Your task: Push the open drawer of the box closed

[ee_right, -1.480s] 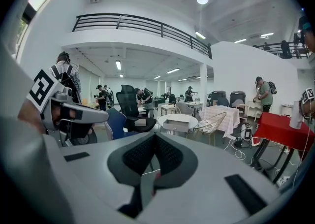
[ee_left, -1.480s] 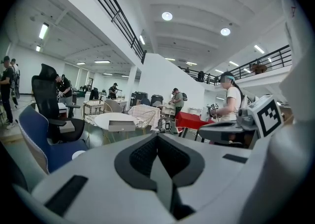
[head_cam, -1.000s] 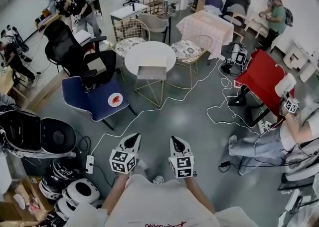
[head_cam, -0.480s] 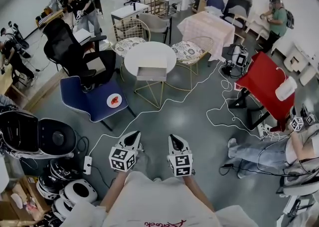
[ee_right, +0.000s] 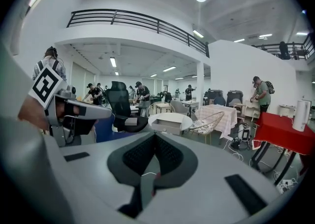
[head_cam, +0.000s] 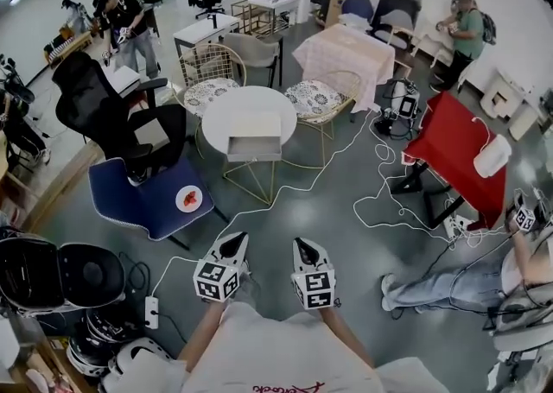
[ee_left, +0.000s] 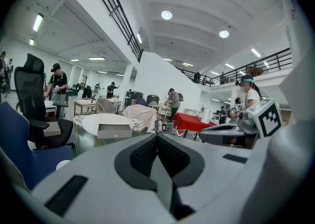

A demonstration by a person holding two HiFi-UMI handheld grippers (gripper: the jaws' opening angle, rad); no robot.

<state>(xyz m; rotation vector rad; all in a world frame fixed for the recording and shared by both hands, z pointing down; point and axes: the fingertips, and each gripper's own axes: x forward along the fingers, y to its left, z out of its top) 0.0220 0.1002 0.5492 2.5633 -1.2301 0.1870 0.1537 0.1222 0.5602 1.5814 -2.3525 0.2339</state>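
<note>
Red shirt lettering [head_cam: 285,388] looks cut off, unreadable; left claw [head_cam: 237,239] and right claw [head_cam: 301,244] pressed together, empty.

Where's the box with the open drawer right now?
Head view, upper centre: the box sits at the near edge of the round white table, its drawer facing the person; a blue chair stands lower left.

Bright ceiling lamps [ee_left: 167,15] light evenly; fisheye bending, dark corners.

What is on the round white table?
A box at the table's near edge, its drawer pulled out toward the camera. The drawer's inside is too small to judge, and the tabletop under the box is covered.
</note>
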